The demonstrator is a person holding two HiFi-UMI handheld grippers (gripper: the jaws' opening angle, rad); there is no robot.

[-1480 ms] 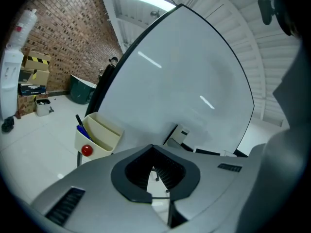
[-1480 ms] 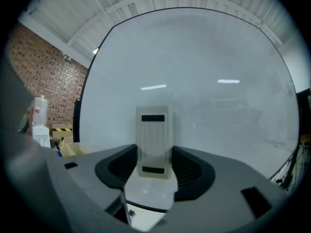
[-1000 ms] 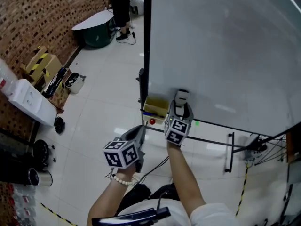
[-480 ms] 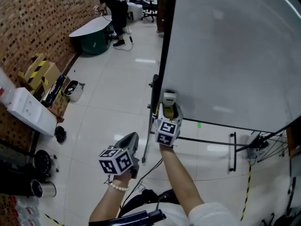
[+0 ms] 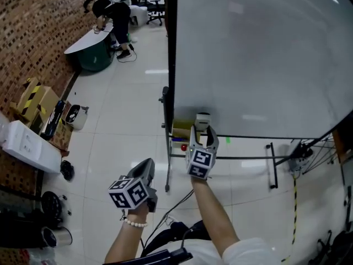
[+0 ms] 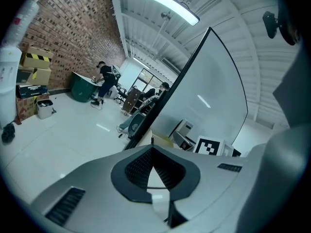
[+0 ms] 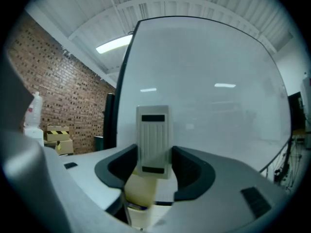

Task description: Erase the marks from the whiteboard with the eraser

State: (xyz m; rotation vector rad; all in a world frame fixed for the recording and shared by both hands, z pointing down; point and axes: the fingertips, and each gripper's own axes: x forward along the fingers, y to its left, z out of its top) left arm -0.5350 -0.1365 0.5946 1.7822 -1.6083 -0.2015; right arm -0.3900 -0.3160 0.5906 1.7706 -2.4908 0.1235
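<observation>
Eraser [image 7: 154, 135] stood upright, clamped on both sides by the right gripper [image 7: 154, 169]. It sat at the lower left part of the whiteboard [image 5: 259, 54], close against it; contact could not be confirmed. Board surface showed no marks in any view, only reflections of ceiling lights. Judged the wiping finished or very nearly so. Left gripper [image 6: 152, 152] hung low, apart from the board, jaws together on nothing.
</observation>
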